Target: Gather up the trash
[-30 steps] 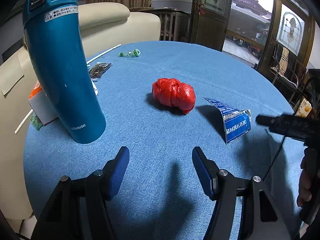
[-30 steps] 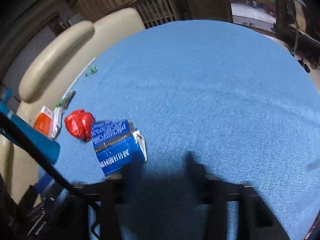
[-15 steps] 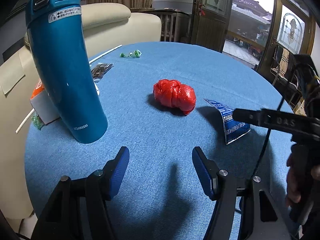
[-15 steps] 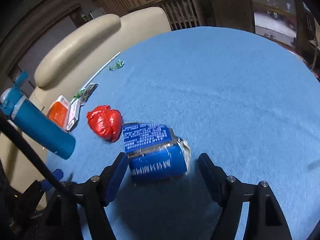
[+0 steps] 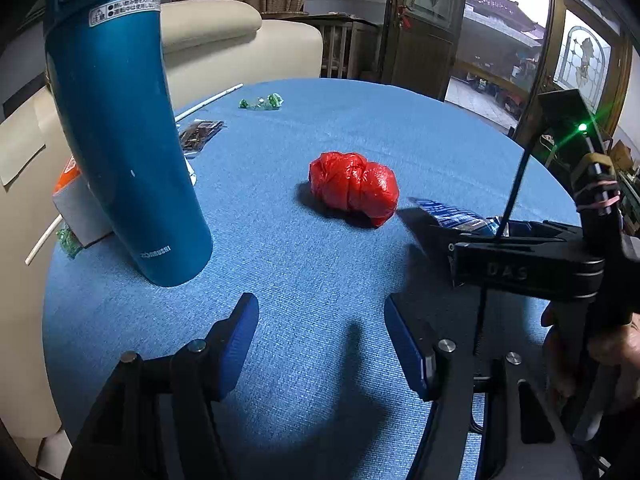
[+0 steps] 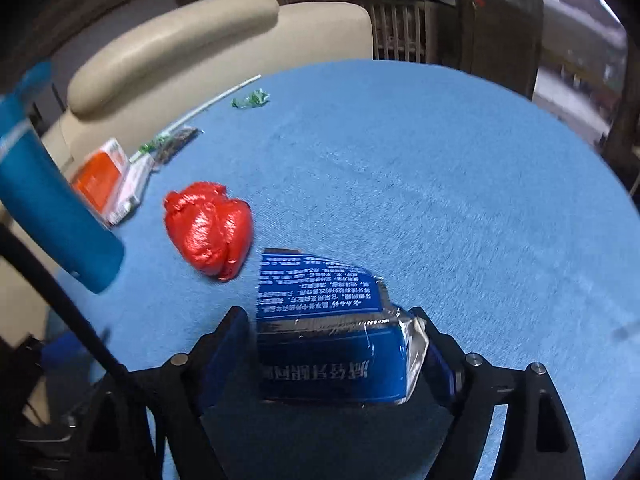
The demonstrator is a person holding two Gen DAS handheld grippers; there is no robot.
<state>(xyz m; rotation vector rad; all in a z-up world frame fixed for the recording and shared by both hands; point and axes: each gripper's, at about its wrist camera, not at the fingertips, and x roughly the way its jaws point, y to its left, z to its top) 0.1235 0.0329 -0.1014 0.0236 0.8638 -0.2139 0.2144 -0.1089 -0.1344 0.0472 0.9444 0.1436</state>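
A red crumpled bag lies at ten o'clock of a blue carton with white print, on a blue tablecloth.

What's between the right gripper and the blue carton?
Nothing visible. The blue carton already lies between the open fingers of the right gripper, which have just been opening. The red bag sits beyond it, clear of the approach.
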